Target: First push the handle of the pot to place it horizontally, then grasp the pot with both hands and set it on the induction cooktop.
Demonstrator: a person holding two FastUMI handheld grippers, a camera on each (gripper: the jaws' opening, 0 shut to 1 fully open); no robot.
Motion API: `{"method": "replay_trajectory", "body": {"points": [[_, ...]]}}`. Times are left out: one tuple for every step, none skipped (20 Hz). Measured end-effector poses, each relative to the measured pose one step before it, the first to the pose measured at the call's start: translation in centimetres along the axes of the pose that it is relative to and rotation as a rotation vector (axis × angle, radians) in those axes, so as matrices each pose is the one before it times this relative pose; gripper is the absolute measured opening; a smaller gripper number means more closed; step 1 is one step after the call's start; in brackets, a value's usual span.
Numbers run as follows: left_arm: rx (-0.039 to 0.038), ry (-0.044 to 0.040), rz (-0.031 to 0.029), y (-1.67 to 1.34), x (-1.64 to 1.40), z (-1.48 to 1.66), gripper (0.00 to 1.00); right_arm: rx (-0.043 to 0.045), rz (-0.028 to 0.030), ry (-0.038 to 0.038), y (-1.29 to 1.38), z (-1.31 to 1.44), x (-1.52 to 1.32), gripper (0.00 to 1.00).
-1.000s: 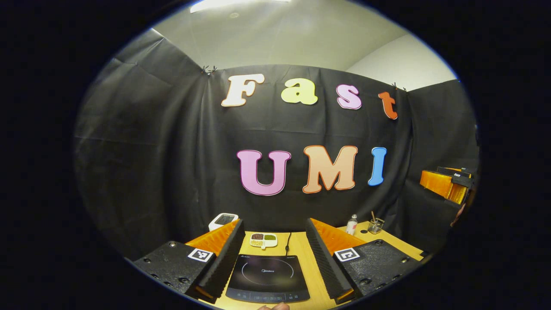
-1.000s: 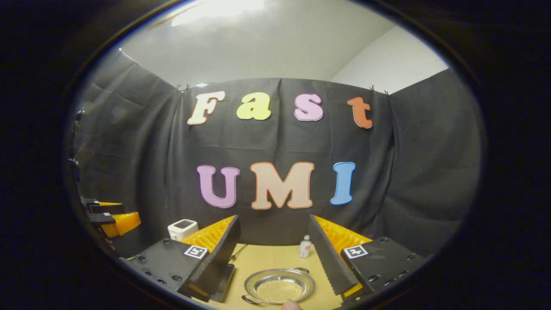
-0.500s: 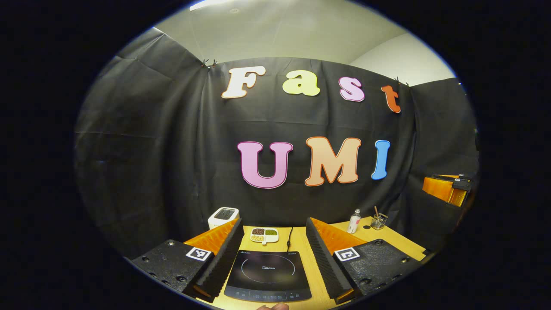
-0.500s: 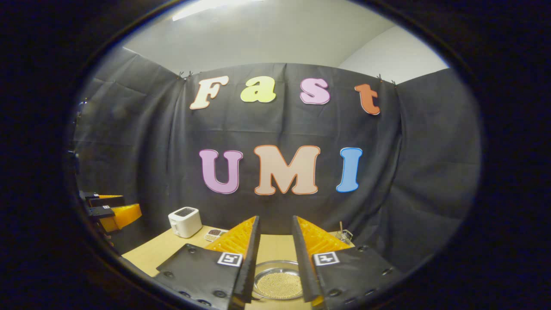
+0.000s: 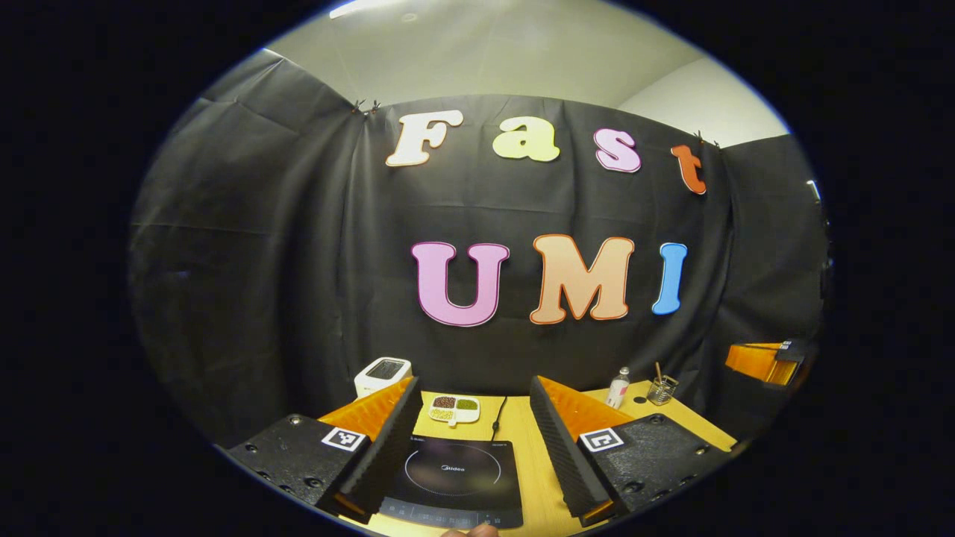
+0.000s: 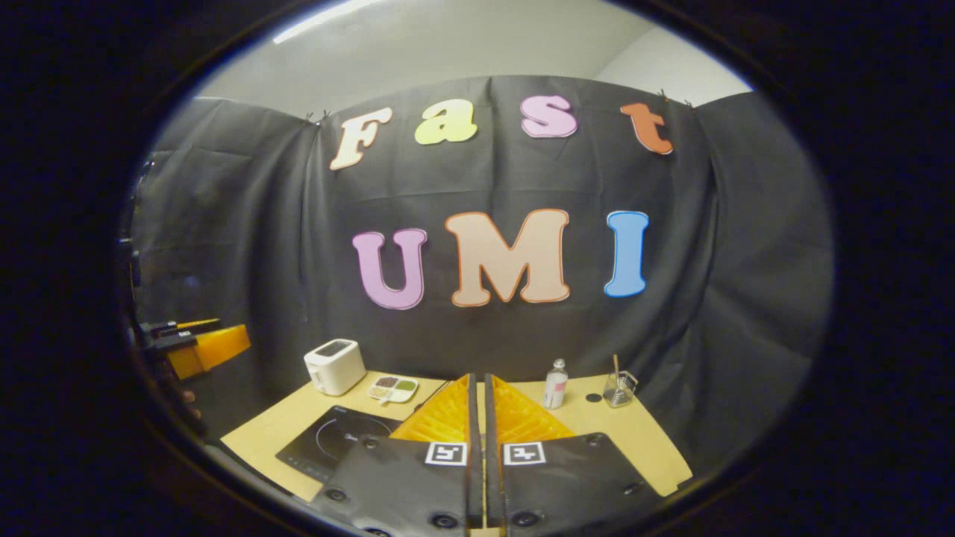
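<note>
The black induction cooktop (image 5: pixel 451 481) lies on the wooden table (image 5: pixel 522 432) between the fingers of my left gripper (image 5: pixel 474 388), which stands open above the near edge with nothing in it. In the right gripper view the cooktop (image 6: pixel 336 444) is at the lower left. My right gripper (image 6: pixel 478 379) is shut, its fingers pressed together with nothing visible between them. These closed fingers cover the pot. The left gripper (image 6: pixel 201 347) hangs at the far left of the right gripper view, and the right gripper (image 5: pixel 761 362) at the far right of the left gripper view.
At the back of the table stand a white toaster (image 6: pixel 334 365), a divided dish of beans (image 6: pixel 394 386), a small bottle (image 6: pixel 554 384) and a glass with a stick (image 6: pixel 618 388). A cord (image 5: pixel 498 418) runs back from the cooktop. Bare table (image 6: pixel 634 440) extends to the right.
My right gripper has closed from open to shut and tilted down, and its fingers now cover the pot of grains. The left gripper has drifted slightly and stays open.
</note>
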State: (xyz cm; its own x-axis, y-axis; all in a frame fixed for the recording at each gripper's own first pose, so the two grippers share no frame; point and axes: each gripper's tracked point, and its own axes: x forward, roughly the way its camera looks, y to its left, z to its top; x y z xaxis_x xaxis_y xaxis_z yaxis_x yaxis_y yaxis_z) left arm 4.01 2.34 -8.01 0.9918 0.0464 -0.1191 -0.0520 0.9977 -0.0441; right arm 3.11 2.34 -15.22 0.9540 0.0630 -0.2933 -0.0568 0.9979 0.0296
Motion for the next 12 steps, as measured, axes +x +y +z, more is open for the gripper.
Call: {"method": "replay_trajectory", "body": {"points": [[0.00135,-0.01189,-0.00331,-0.204,0.154,-0.131,0.89,0.01022,0.01766,0.01219,0.281,-0.659,0.261,0.04],[0.00002,-0.00922,-0.00363,-0.19,0.377,0.049,0.84,-0.00291,-0.00174,0.01533,-0.072,-0.855,0.376,0.04],[0.00074,0.00625,-0.00171,0.231,0.392,-0.318,0.84,0.0008,-0.00587,0.02725,-0.268,-1.051,0.355,0.04],[-0.00088,0.00711,-0.00242,0.284,0.41,-0.48,0.88,0.01188,-0.00235,0.0267,-0.024,-1.261,0.409,0.0],[-0.00966,-0.00578,-0.00993,-0.017,0.717,-0.184,0.84,0.01452,-0.00238,0.02496,0.171,-1.0,0.53,0.04],[-0.01035,-0.00322,-0.00992,0.15,1.021,0.015,0.89,0.00715,-0.01279,0.03018,-0.012,-1.17,0.424,0.0],[-0.00758,0.012,-0.01095,0.306,1.008,-0.636,0.89,-0.00088,-0.02839,0.02609,-0.32,-0.982,0.385,0.04],[-0.00835,0.01097,-0.0145,0.258,0.816,-0.518,0.89,0.0012,-0.02454,0.02525,-0.184,-1.095,0.391,0.0],[-0.01179,0.00409,-0.01771,0.185,0.868,-0.273,0.84,0.00312,-0.01944,0.02685,0.149,-1.023,0.288,0.0],[-0.01171,0.00757,-0.0226,0.037,0.841,-0.448,0.89,0.00866,-0.01451,0.02729,0.192,-1.316,0.187,0.04],[-0.00776,0.01634,-0.02421,0.091,0.693,-0.894,0.89,0.01355,-0.01996,0.02901,0.123,-1.165,0.294,0.04],[-0.00125,0.00898,-0.02058,0.131,0.708,-0.574,0.89,0.01401,-0.02025,0.02264,0.019,-1.059,0.313,0.0]]}}
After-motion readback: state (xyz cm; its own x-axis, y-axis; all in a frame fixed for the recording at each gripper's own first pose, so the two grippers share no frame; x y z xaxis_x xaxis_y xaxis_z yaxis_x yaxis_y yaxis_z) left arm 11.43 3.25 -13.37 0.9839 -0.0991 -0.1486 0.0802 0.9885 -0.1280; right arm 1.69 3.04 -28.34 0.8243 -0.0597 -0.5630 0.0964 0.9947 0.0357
